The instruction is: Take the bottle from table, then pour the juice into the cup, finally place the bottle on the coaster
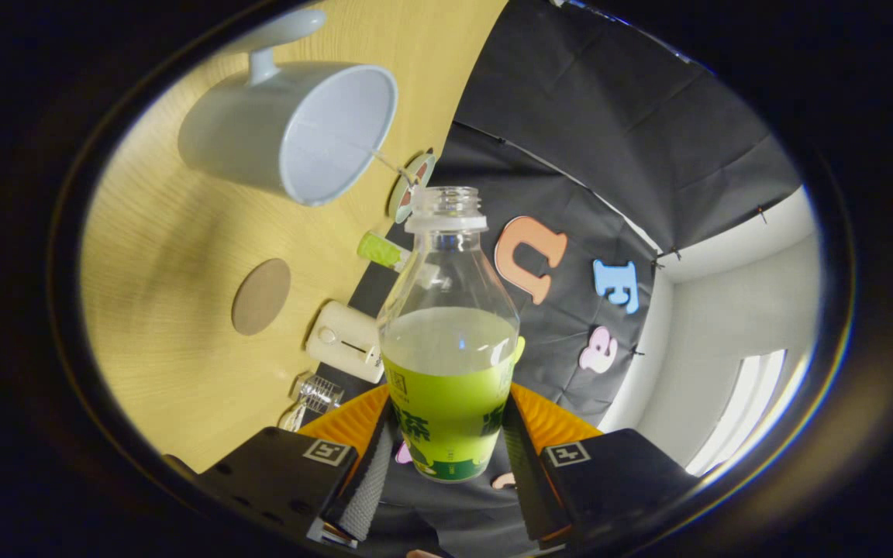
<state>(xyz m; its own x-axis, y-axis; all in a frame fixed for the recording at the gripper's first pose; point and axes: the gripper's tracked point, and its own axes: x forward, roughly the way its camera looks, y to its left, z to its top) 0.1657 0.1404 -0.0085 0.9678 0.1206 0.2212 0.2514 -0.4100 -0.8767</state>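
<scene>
My gripper (pixel 446 457) is shut on a clear plastic bottle (pixel 446 325) with a green label; both fingers press its lower sides. The bottle has no cap and holds pale juice to about half its height. The whole view is rolled sideways, so the wooden table (pixel 175 232) runs up beside the bottle. A white cup (pixel 291 132) with a handle stands on that table, beyond and to the side of the bottle's open neck, its mouth facing the bottle. A round brown coaster (pixel 261 297) lies flat on the table, nearer my fingers than the cup.
A white boxy device (pixel 344 341) sits at the table's far edge, a small green item (pixel 381 250) and a round plate-like disc (pixel 412 186) farther along it. A clear glass object (pixel 315 394) lies close to my fingers.
</scene>
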